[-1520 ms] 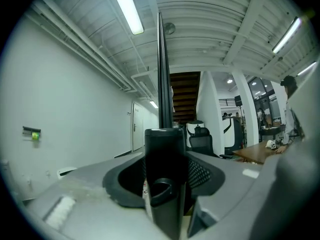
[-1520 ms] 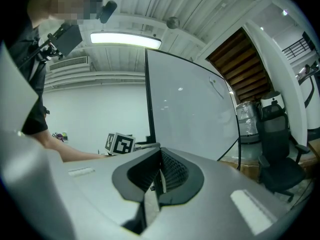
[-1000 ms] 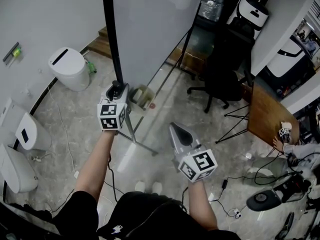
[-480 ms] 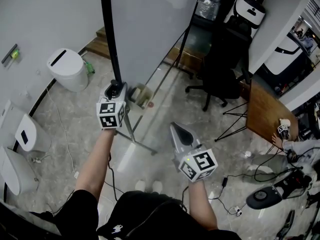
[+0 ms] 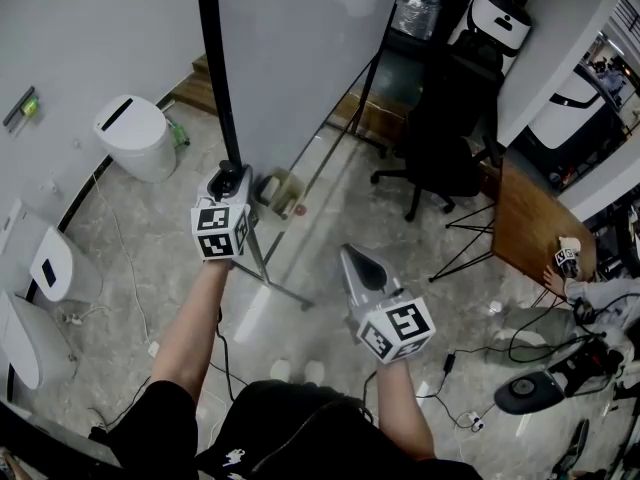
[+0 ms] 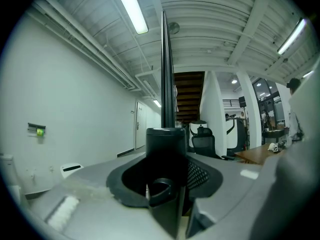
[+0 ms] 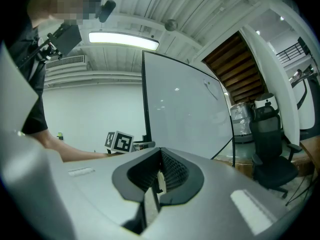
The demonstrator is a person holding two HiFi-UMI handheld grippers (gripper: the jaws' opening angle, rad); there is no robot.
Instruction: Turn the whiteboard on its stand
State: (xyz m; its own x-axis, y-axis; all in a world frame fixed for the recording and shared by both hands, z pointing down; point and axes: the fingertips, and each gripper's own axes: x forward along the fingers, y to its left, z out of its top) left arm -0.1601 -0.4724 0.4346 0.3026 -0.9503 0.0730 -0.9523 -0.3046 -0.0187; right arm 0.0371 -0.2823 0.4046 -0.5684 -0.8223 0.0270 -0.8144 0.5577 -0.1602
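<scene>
Gripping one whiteboard's [image 5: 300, 48] black frame post [image 5: 214, 68] is the left claw [image 5: 232, 176]; the right claw [image 5: 357, 260] is closed.

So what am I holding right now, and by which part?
The left hand-held gripper is clamped on the whiteboard by its black edge post, low down. The right hand-held gripper is shut on nothing.
</scene>
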